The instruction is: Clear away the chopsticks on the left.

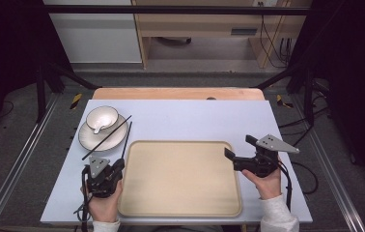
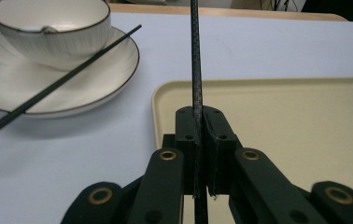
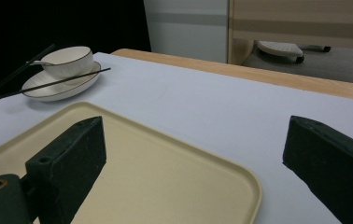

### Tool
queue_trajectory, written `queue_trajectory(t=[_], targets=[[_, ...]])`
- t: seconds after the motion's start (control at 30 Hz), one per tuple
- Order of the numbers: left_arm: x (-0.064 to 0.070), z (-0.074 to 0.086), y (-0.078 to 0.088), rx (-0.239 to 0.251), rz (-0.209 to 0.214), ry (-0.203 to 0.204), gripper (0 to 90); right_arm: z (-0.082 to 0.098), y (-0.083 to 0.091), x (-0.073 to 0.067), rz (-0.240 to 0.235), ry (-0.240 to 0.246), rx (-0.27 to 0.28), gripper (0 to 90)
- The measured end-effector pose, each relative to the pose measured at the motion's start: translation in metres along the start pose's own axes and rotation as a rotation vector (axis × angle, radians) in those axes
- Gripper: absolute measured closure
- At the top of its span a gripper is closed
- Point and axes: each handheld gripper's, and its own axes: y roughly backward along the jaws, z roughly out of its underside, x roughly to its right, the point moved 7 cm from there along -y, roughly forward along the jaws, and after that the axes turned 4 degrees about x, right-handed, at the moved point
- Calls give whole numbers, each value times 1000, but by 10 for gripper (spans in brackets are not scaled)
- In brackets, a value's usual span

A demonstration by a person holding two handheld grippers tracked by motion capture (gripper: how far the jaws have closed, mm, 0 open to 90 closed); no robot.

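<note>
With the left gripper [image 2: 198,140] clamped on one thin chopstick [image 2: 195,56] and the right gripper [image 3: 191,158] standing apart, the chopstick could pivot or slip over the tray [image 2: 282,121].

Chopstick [image 2: 196,56] top cut off by frame edge; lower end hidden between jaws.

A tray [image 1: 180,179] lies at the middle of the tabletop [image 1: 195,116]. Behind its left corner a plate [image 1: 88,138] carries a bowl [image 1: 102,117], with one chopstick [image 1: 110,134] lying across the plate. A second chopstick [image 1: 127,137] is just right of the plate, beside the tray's left edge.
</note>
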Motion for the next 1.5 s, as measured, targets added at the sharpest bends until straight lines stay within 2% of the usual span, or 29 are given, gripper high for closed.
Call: queue_trajectory(t=[0.07, 0.2, 0.33, 0.63, 0.87, 0.9, 1.07, 1.5], targets=[[3, 8, -1, -3, 4, 8, 855, 1, 0, 0, 0, 1, -4, 62], [8, 21, 0, -3, -6, -4, 854, 1, -2, -1, -4, 5, -4, 62], [8, 33, -2, -6, -17, 15, 855, 4, -4, -2, -2, 4, -17, 62], [11, 57, -16, -61, -36, 28, 854, 6, -7, -2, 1, 6, -26, 61], [10, 60, -20, -82, -72, 9, 854, 8, -8, -1, 3, 3, -31, 62], [10, 61, -22, -103, -71, 10, 854, 8, -8, -1, 2, 3, -34, 62], [10, 63, -24, -137, -83, -4, 853, 8, -8, -1, 5, 5, -29, 61], [10, 63, -26, -158, -88, -5, 827, 8, -8, -1, 5, 6, -29, 61]])
